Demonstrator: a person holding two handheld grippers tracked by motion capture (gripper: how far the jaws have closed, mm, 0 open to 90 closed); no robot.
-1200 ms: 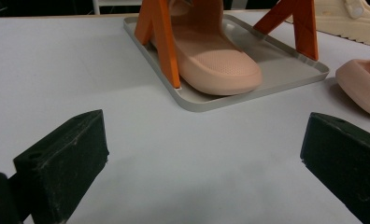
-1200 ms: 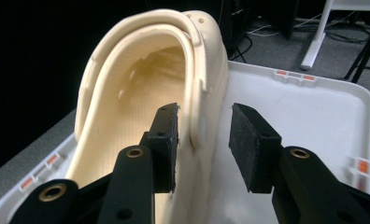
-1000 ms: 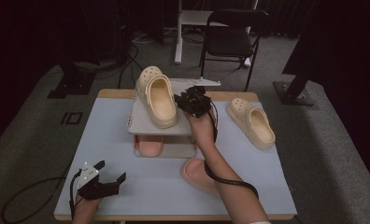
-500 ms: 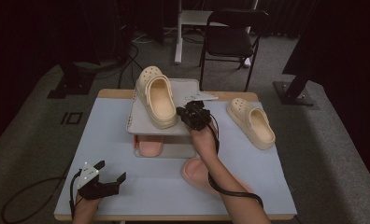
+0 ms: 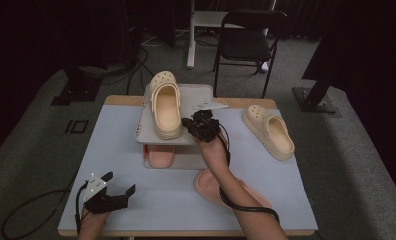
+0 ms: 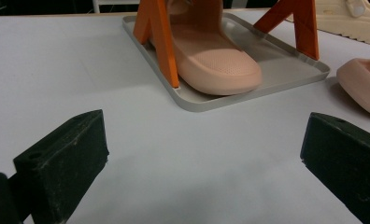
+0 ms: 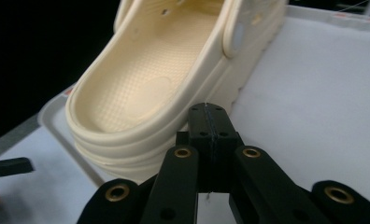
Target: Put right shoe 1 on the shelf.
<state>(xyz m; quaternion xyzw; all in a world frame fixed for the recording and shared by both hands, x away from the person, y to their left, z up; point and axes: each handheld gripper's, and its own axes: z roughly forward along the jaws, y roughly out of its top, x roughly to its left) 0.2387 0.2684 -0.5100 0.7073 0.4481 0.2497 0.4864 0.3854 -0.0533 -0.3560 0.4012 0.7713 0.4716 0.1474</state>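
Sitting on the grey top tray (image 5: 196, 136), left of middle in the high view, was the cream clog (image 5: 165, 106). My right gripper (image 5: 202, 126) was just beside its heel with its jaws shut tight together, holding nothing. I thought a closed gripper could bump the clog and slide it off the tray. My left gripper (image 5: 108, 192), at the lower left, was wide open and empty.

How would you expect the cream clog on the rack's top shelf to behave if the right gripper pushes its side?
The clog looks thick-walled foam, so probably light and slightly springy. Its flat ridged sole rests on the shelf, so it should slide, not roll. The shut right gripper sits low beside it, so tipping seems unlikely.
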